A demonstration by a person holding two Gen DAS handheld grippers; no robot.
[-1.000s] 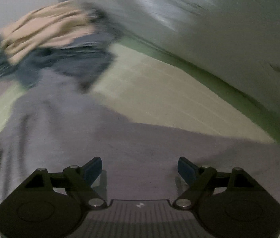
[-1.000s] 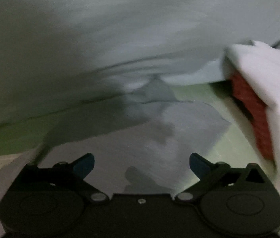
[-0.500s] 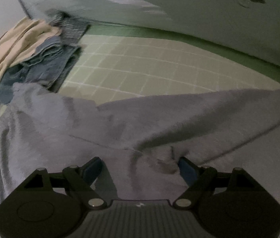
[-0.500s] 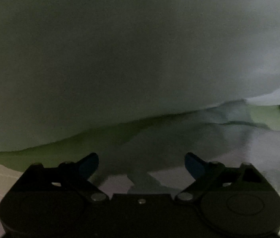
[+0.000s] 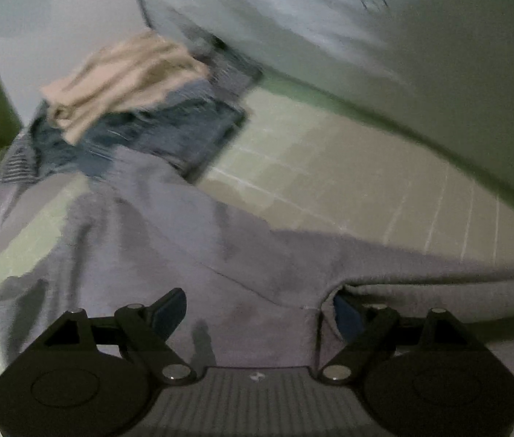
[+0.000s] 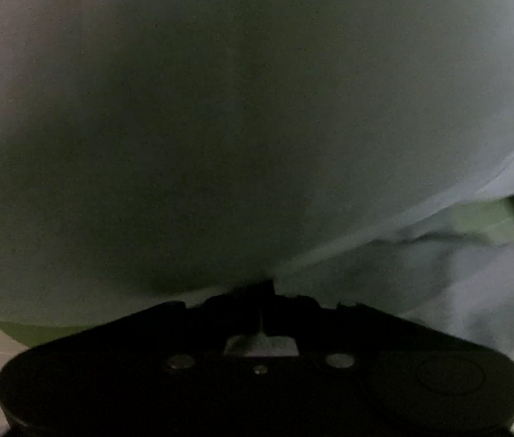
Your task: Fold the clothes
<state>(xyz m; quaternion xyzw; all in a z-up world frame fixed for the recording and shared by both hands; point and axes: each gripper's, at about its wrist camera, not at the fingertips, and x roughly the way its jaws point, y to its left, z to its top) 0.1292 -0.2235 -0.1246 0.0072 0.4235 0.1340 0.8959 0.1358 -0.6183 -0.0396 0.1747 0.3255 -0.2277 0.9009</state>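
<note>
A grey-lilac garment (image 5: 191,255) lies spread on the green gridded mat (image 5: 329,174). My left gripper (image 5: 257,309) is open low over it, its right finger (image 5: 344,313) tucked under a rolled fold of the cloth. In the right wrist view my right gripper (image 6: 267,291) is shut, its jaws together at the lower edge of a pale cloth (image 6: 420,255); what it grips is too dark to make out. A large pale blue-white surface (image 6: 238,127), cloth it seems, fills that view close up.
A pile of clothes sits at the far left: a beige piece (image 5: 122,76) on blue denim (image 5: 176,131). A pale wall or sheet (image 5: 384,29) rises behind the mat.
My right gripper has closed from open at the cloth edge. My left gripper's view has swung and its right finger now sits under a fold of the grey garment.
</note>
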